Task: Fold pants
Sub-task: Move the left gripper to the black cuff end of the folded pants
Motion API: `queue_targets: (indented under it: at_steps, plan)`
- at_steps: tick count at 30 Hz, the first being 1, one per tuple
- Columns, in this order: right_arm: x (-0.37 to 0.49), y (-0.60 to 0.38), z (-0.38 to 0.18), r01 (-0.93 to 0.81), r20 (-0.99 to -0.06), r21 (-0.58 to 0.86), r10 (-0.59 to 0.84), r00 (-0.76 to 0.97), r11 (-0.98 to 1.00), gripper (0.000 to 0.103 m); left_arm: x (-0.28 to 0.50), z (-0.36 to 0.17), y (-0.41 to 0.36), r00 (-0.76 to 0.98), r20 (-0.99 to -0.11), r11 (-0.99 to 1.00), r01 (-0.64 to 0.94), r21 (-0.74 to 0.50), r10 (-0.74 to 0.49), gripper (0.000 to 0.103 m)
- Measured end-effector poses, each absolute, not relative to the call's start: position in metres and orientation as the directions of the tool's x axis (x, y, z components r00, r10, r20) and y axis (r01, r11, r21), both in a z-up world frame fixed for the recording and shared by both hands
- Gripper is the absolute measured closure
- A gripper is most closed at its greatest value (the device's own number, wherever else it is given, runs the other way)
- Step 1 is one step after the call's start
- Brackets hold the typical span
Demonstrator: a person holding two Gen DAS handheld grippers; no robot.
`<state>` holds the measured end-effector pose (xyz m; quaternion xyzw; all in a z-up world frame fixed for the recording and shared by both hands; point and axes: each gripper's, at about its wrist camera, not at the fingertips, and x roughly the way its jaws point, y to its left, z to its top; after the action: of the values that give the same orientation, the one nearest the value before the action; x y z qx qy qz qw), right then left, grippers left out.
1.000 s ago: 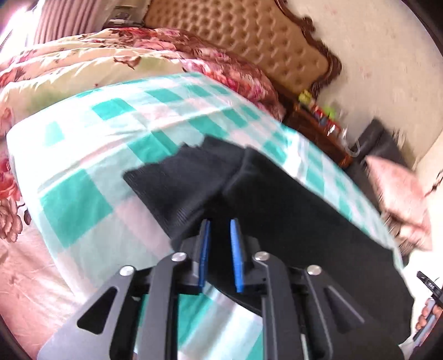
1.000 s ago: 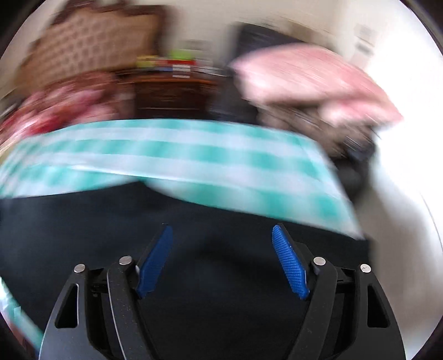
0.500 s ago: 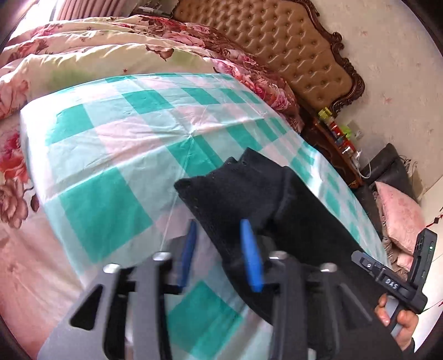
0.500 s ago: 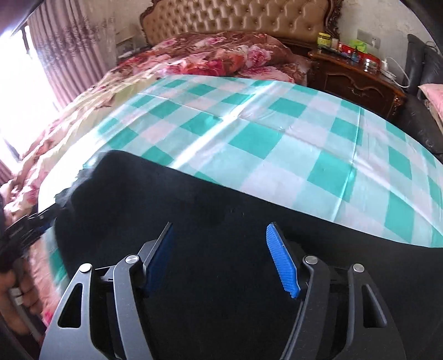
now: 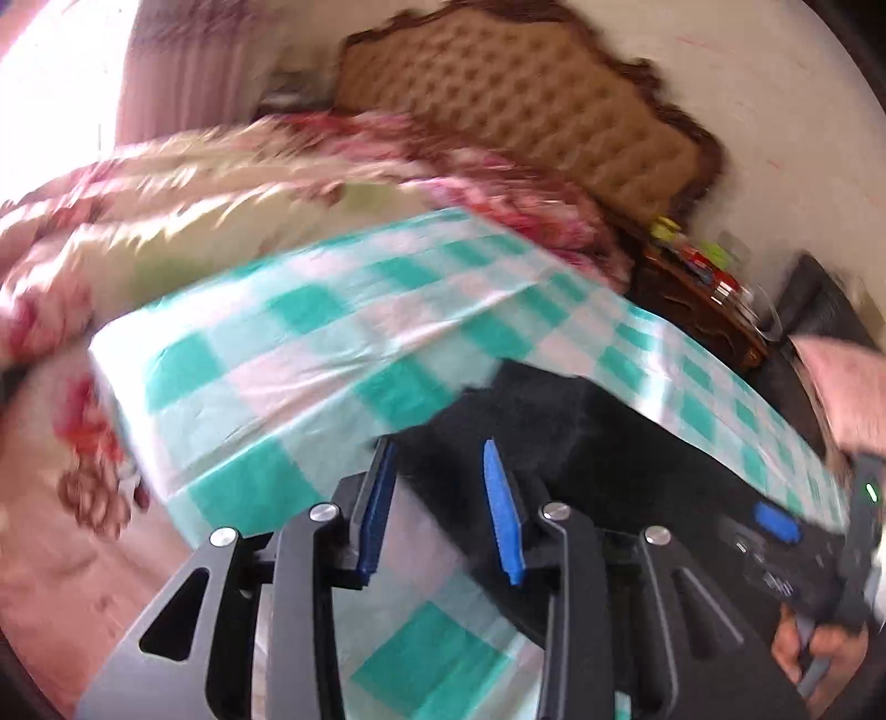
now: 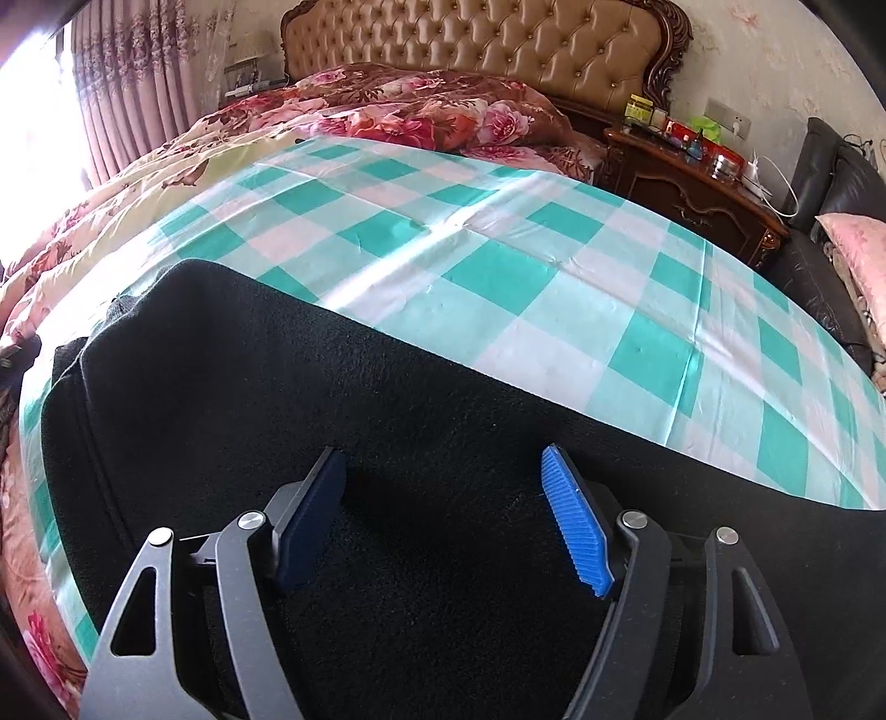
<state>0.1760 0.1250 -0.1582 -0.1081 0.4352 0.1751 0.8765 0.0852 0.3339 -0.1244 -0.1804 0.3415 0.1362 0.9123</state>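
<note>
Black pants lie spread on a green-and-white checked sheet on the bed. My right gripper is open and empty, low over the middle of the pants. In the blurred left wrist view the pants lie ahead and to the right, with one end near my left gripper, which is open and holds nothing. The right gripper's body and the hand on it show at that view's right edge.
A floral quilt is bunched at the head of the bed below a tufted headboard. A dark wooden nightstand with small items stands at the right, beside a black sofa with a pink pillow. Curtains hang at the left.
My left gripper has let go of the pants end, opened and pulled back, and its view is swinging. My right gripper stays open over the pants.
</note>
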Motion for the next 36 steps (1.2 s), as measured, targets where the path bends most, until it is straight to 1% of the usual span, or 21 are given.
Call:
queue_targets:
  at_steps: [2, 5, 6, 7, 12, 16, 19, 21, 23, 28, 30, 31, 33, 36]
  plan:
    - [0.176, 0.126, -0.159, -0.403, -0.801, -0.038, 0.213, 0.559, 0.915, 0.030, 0.089, -0.125, 0.322, 0.729, -0.678, 0.919, -0.324, -0.224, 0.091, 0.069]
    - [0.176, 0.125, -0.159, -0.404, -0.802, -0.029, 0.220, 0.556, 0.914, 0.028, 0.101, -0.142, 0.312, 0.685, -0.726, 0.926, -0.305, -0.221, 0.053, 0.069]
    - [0.177, 0.125, -0.159, -0.405, -0.802, -0.026, 0.222, 0.554, 0.914, 0.027, 0.105, -0.148, 0.310, 0.666, -0.744, 0.928, -0.308, -0.212, 0.051, 0.068]
    - [0.177, 0.125, -0.159, -0.407, -0.803, -0.024, 0.225, 0.552, 0.913, 0.026, 0.106, -0.154, 0.309, 0.650, -0.757, 0.930, -0.315, -0.190, 0.066, 0.065]
    - [0.176, 0.127, -0.160, -0.414, -0.806, -0.030, 0.223, 0.549, 0.910, 0.022, 0.099, -0.155, 0.322, 0.656, -0.752, 0.912, -0.344, -0.224, 0.063, 0.055]
    - [0.176, 0.128, -0.161, -0.414, -0.807, -0.032, 0.221, 0.548, 0.910, 0.021, 0.092, -0.155, 0.334, 0.667, -0.744, 0.885, -0.370, -0.281, 0.043, 0.052]
    - [0.176, 0.127, -0.161, -0.411, -0.806, -0.036, 0.217, 0.551, 0.911, 0.020, 0.091, -0.158, 0.332, 0.662, -0.748, 0.886, -0.372, -0.276, 0.045, 0.052]
    - [0.176, 0.127, -0.161, -0.412, -0.806, -0.034, 0.218, 0.550, 0.911, 0.019, 0.090, -0.161, 0.339, 0.666, -0.746, 0.859, -0.390, -0.331, 0.016, 0.051]
    - [0.176, 0.128, -0.162, -0.416, -0.808, -0.032, 0.222, 0.546, 0.909, 0.017, 0.087, -0.161, 0.344, 0.675, -0.738, 0.835, -0.404, -0.373, -0.004, 0.051]
    - [0.177, 0.128, -0.162, -0.417, -0.808, -0.034, 0.220, 0.546, 0.908, 0.017, 0.078, -0.150, 0.346, 0.705, -0.709, 0.820, -0.425, -0.383, 0.034, 0.054]
    - [0.177, 0.128, -0.163, -0.416, -0.808, -0.035, 0.219, 0.547, 0.909, 0.017, 0.076, -0.149, 0.351, 0.694, -0.717, 0.805, -0.459, -0.376, 0.061, 0.057]
    - [0.177, 0.128, -0.163, -0.416, -0.808, -0.034, 0.220, 0.546, 0.909, 0.017, 0.074, -0.150, 0.355, 0.694, -0.718, 0.789, -0.475, -0.390, 0.062, 0.061]
    - [0.177, 0.128, -0.162, -0.417, -0.808, -0.034, 0.220, 0.546, 0.908, 0.017, 0.072, -0.154, 0.360, 0.695, -0.718, 0.764, -0.485, -0.426, 0.041, 0.062]
    - [0.177, 0.128, -0.163, -0.416, -0.808, -0.036, 0.218, 0.547, 0.909, 0.016, 0.078, -0.162, 0.356, 0.661, -0.749, 0.789, -0.477, -0.387, 0.033, 0.063]
